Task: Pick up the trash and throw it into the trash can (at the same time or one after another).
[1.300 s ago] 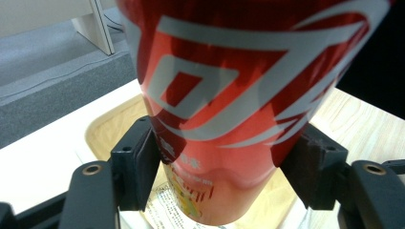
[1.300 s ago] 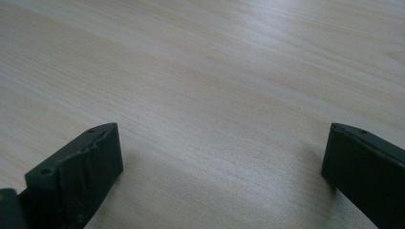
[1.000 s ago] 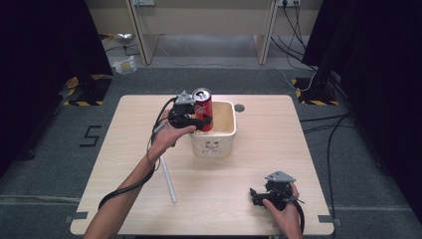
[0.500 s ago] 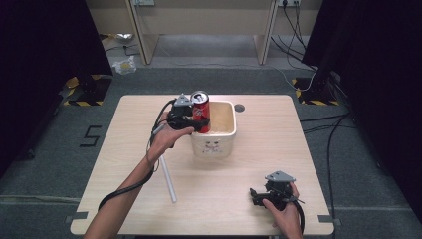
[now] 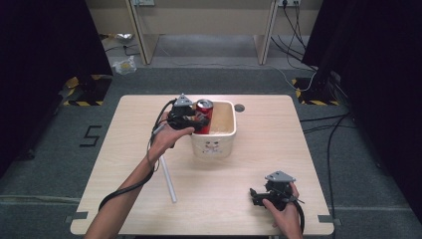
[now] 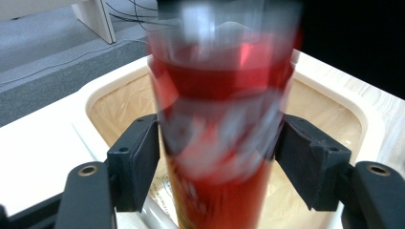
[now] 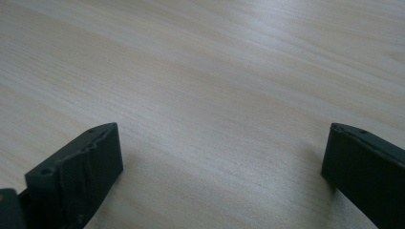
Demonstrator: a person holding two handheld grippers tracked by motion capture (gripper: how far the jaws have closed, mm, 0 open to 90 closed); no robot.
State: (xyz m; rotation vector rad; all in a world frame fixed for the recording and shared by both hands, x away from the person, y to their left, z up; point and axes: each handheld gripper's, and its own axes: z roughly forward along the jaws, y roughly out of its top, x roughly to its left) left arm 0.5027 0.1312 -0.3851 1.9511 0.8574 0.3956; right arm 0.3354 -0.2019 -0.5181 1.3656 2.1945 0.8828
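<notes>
A red drink can (image 5: 204, 113) stands upright at the left inner side of a white tub (image 5: 215, 144) in the middle of the table, its top a little above the rim. My left gripper (image 5: 197, 121) comes at it from the left, and in the left gripper view both black pads (image 6: 138, 162) press on the sides of the can (image 6: 222, 143), which looks blurred over the tub's tan floor (image 6: 320, 109). My right gripper (image 5: 255, 195) rests low near the table's front right, with its jaws wide open over bare wood (image 7: 215, 95).
A white rod (image 5: 167, 178) lies on the table in front of the left forearm. A dark round hole (image 5: 240, 107) sits in the tabletop behind the tub. Cables and desk legs lie on the floor beyond the table's far edge.
The left gripper has lowered the can a little, from above the tub's left rim down into the tub. The right gripper has not moved.
</notes>
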